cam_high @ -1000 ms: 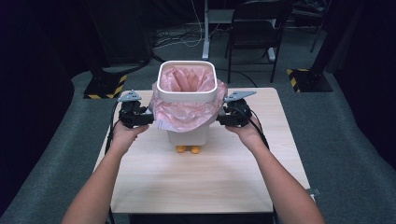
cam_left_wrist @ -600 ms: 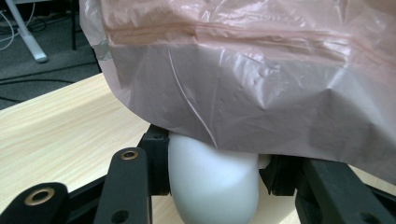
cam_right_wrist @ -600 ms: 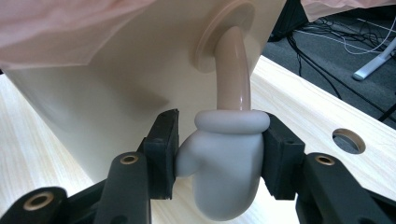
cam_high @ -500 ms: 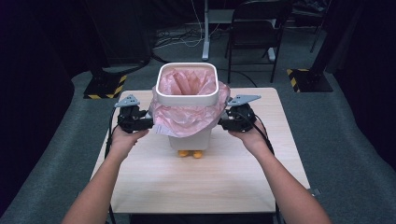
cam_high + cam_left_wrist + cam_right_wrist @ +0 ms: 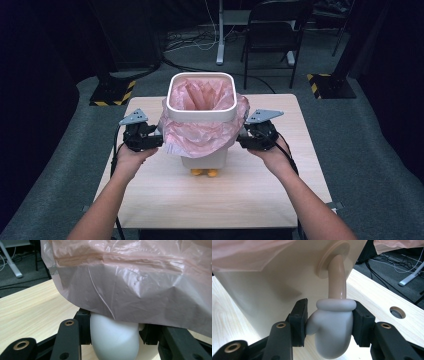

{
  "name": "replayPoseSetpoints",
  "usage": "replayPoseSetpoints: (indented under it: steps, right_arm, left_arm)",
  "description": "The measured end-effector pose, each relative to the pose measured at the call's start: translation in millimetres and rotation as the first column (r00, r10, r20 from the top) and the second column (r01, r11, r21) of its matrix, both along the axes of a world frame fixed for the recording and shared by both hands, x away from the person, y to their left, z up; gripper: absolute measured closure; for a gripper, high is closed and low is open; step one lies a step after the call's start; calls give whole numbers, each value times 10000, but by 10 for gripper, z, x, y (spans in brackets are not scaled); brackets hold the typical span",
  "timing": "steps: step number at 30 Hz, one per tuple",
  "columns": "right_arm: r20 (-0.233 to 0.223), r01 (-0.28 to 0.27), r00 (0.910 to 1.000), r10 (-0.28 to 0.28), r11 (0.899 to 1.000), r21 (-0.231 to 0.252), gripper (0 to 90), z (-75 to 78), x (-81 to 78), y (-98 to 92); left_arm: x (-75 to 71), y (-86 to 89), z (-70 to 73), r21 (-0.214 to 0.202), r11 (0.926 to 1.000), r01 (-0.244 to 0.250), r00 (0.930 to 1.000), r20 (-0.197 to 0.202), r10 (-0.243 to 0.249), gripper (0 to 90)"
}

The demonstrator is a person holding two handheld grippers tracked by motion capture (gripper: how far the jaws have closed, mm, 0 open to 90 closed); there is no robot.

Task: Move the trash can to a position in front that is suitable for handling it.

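You are gripping the bin by its two little mitten-shaped hands: the left claw is pinched on the white mitten at the bin's left side, and the right claw is clamped on the grey-white mitten at the bin's right side, both sets of jaws pressing on rounded plastic rather than standing free. Compared with a second ago, the bin is sitting nearer to you on the desk, and both claws are further toward you with it. That suggests you are dragging or carrying the bin toward your edge of the desk with an even pull on both sides; whether it is lifted off the surface I cannot tell.

The bin is a small white square tub with rounded corners and a thick rim, standing upright around the middle of the desk. A pink plastic bag is lining it, folded over the rim and hanging loosely down the outside, crinkled and draping over the left mitten. Two small orange feet are poking out below the bin's front. A beige curved arm is joining the right mitten to a round socket on the bin's wall.
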State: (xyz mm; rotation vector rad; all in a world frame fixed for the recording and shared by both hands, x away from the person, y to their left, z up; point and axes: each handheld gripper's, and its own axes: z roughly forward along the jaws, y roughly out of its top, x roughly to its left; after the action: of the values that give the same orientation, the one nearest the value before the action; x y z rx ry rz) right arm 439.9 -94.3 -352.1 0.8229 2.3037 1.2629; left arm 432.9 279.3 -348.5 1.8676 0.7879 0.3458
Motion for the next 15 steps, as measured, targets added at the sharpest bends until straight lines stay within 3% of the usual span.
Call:
replayPoseSetpoints:
  steps: [15]
  right_arm:
    - [265,103,9996,-103,9999,0,525,-31,-303,-118]
  left_arm:
    - [-257,-106,-41,-77,9996,286,9995,162,-284,537]
